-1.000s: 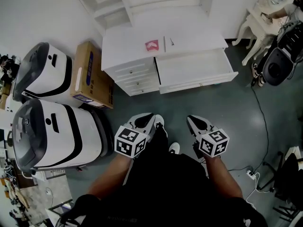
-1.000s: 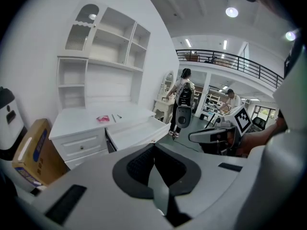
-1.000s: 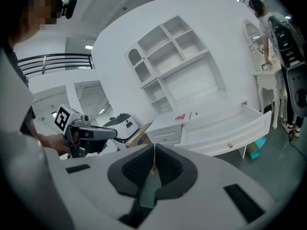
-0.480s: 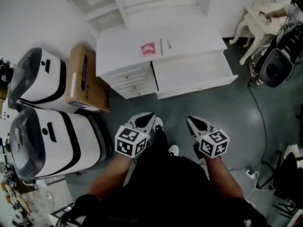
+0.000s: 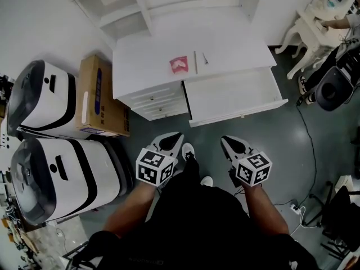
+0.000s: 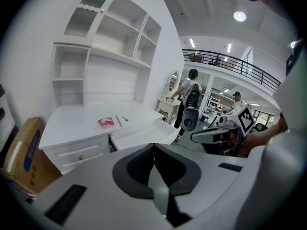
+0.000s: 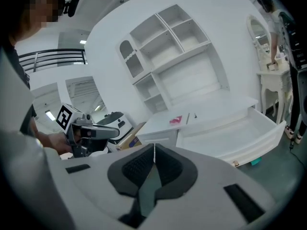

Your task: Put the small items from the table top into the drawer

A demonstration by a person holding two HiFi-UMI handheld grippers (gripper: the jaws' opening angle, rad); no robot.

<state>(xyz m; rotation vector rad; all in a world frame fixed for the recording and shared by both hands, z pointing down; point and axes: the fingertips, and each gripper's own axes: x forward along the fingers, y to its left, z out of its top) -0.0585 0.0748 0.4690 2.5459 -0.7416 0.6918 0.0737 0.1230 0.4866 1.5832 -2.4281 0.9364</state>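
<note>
Pink packet (image 5: 179, 64) well beyond left tongs (image 5: 171, 142)

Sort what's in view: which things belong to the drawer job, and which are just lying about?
Job: pink packet, thin stick and small dark item on the desk top; open drawer.
Lying about: cardboard box, two white-and-black machines.

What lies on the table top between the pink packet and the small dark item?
A thin stick, apart from both the pink packet and the small dark item, as the head view shows.
</note>
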